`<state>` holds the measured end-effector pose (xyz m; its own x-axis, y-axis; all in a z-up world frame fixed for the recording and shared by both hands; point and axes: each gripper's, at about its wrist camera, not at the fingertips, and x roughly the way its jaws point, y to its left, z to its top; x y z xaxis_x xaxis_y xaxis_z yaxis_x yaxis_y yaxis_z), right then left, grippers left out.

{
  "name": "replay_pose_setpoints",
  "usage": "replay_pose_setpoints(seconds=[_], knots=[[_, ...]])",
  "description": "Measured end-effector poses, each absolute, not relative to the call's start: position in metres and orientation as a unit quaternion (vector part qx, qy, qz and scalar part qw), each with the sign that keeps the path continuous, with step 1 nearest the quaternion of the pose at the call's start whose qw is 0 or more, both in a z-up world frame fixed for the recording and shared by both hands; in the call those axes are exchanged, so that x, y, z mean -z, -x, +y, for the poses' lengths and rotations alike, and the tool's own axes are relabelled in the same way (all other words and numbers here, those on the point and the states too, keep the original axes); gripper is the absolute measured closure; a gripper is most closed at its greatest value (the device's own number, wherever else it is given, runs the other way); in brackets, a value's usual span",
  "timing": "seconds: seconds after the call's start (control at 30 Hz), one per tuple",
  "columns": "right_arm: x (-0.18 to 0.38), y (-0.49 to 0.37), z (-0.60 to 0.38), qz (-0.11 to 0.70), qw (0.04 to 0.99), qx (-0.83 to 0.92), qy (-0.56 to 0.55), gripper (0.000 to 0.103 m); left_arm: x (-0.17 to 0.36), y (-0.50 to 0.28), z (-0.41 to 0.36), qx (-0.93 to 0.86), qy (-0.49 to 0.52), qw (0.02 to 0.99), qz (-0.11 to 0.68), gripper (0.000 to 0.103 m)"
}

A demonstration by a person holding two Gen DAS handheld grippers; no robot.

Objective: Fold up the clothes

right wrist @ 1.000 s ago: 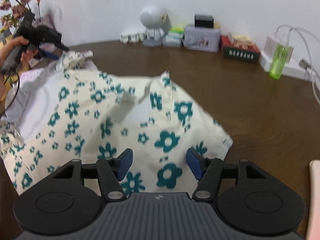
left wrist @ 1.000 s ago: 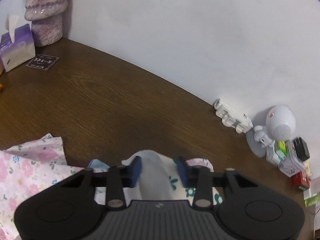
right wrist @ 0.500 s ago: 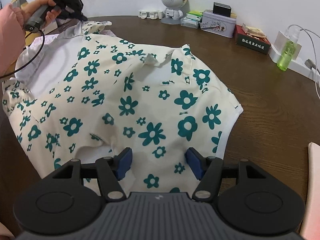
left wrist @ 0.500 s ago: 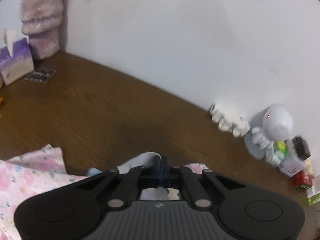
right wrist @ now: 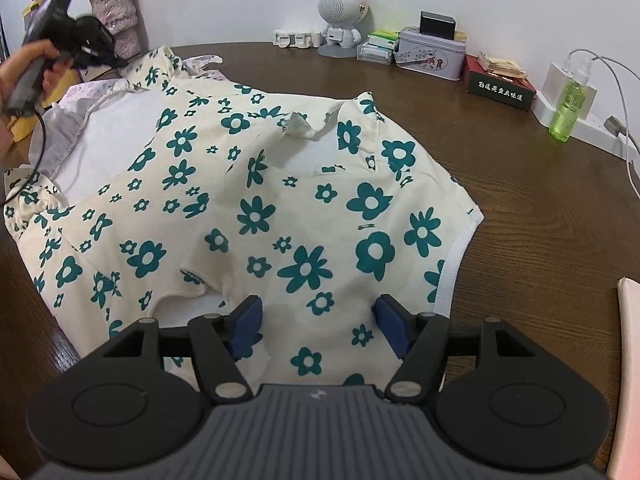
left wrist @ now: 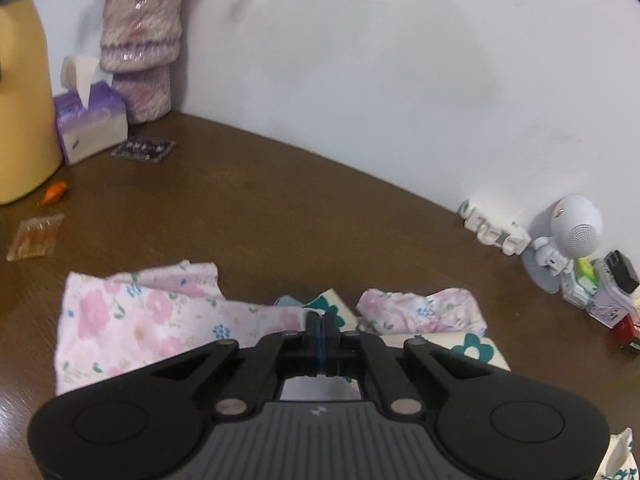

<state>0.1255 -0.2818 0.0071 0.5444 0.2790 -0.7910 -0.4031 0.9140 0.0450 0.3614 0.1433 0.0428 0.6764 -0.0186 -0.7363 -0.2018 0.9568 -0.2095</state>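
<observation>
A cream shirt with teal flowers (right wrist: 280,208) lies spread on the brown table (right wrist: 540,220), white inside showing at the left. My right gripper (right wrist: 318,320) is open and empty, its blue pads just above the shirt's near hem. My left gripper (left wrist: 321,326) is shut on a corner of the teal-flower shirt (left wrist: 328,306) and lifts it. It also shows in the right wrist view (right wrist: 100,50), at the shirt's far left corner. A pink floral garment (left wrist: 132,328) lies under the shirt.
At the back wall stand a robot-shaped speaker (right wrist: 344,12), a tin box (right wrist: 434,58), a dark red box (right wrist: 500,86) and a green spray bottle (right wrist: 570,110) on a power strip. A tissue box (left wrist: 90,124), a vase (left wrist: 138,48) and a yellow container (left wrist: 22,100) stand at the far left.
My left gripper closed on the shirt's corner and raised it. My right gripper pulled back and up, so more of the shirt shows; it stays open.
</observation>
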Motion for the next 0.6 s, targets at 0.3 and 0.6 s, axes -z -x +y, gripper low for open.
replay_pose_setpoints(seconds=[0.3,0.6], knots=[[-0.007,-0.126,-0.283,0.433,0.876,-0.197,0.071,0.036,-0.06,-0.367,0.176,-0.042,0.168,0.912,0.372,0.059],[-0.006,-0.124,-0.28,0.433,0.877,-0.195,0.074,0.034,-0.041,-0.423,0.141,-0.008,0.102,0.876,0.472,0.1]])
